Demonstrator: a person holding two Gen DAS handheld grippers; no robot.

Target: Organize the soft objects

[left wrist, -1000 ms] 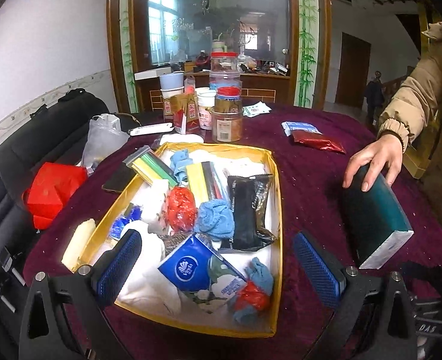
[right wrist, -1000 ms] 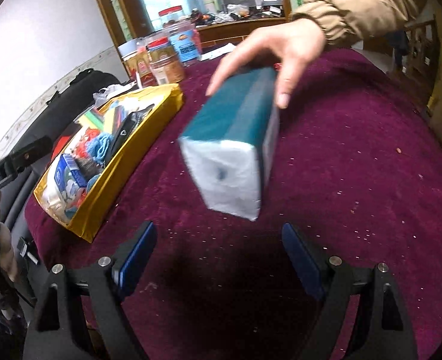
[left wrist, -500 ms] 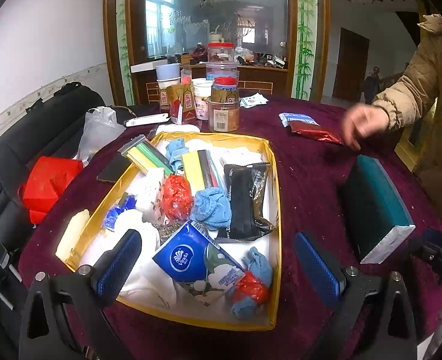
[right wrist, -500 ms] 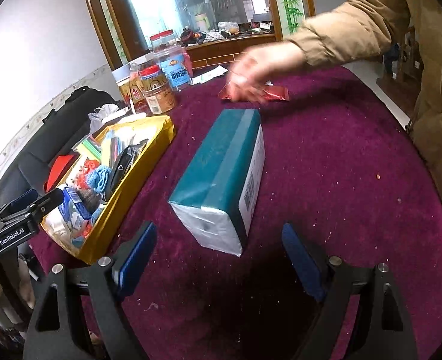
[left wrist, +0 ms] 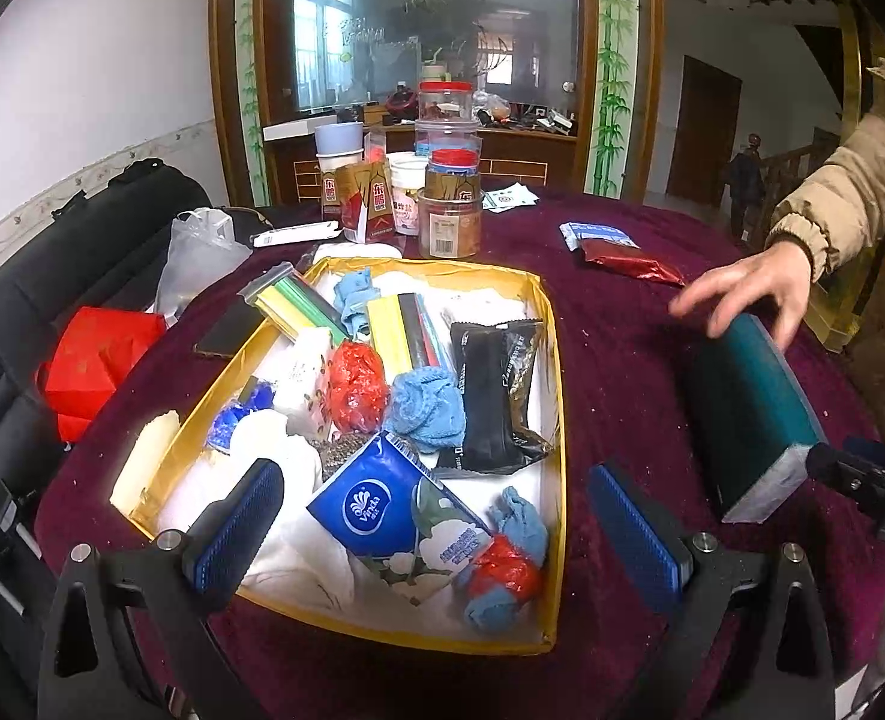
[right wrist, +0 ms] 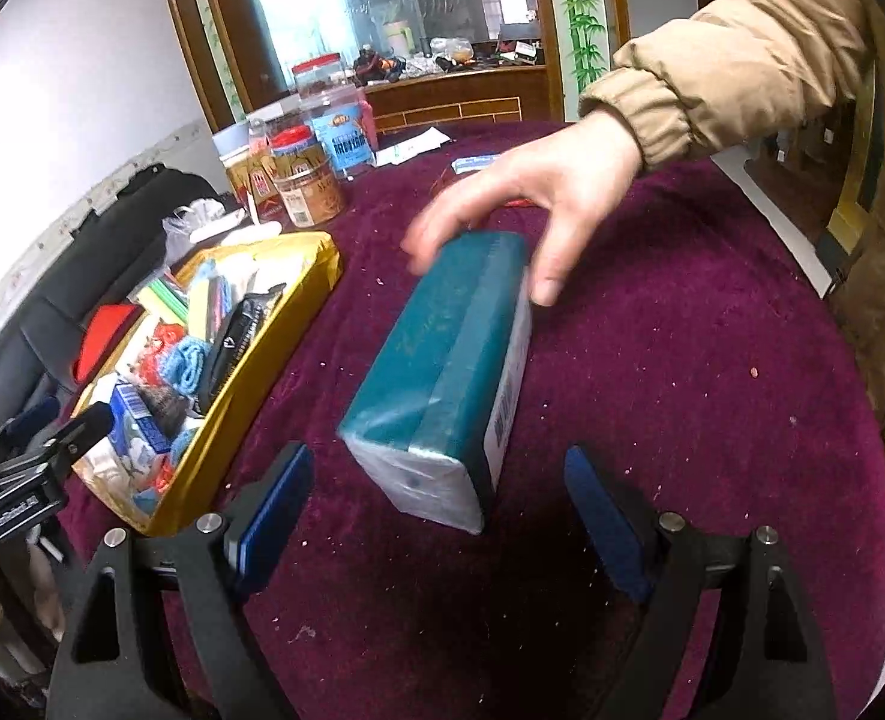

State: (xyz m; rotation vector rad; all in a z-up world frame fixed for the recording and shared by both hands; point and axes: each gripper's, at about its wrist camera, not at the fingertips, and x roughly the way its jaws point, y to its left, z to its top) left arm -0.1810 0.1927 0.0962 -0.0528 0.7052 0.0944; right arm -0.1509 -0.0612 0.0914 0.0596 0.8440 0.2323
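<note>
A yellow tray (left wrist: 553, 360) (right wrist: 298, 312) on the maroon tablecloth holds several soft things: a blue tissue pack (left wrist: 370, 498), blue cloths (left wrist: 424, 408), a red mesh ball (left wrist: 355, 387), a black packet (left wrist: 496, 396). My left gripper (left wrist: 436, 522) is open and empty over the tray's near end. A teal tissue pack (right wrist: 442, 372) (left wrist: 748, 408) lies right of the tray. A bare hand (right wrist: 532, 204) touches its far end. My right gripper (right wrist: 436, 522) is open, just short of the pack's near end.
Jars and cups (left wrist: 448, 204) stand at the table's back. A red foil packet (left wrist: 628, 261) and a blue packet (left wrist: 595, 234) lie behind the teal pack. A red box (left wrist: 94, 360) and a black sofa (left wrist: 52, 276) are to the left, off the table.
The bare hand let go of the teal pack half a second ago and has come back onto its far end. Both grippers stayed open; the right one is a little closer to the pack.
</note>
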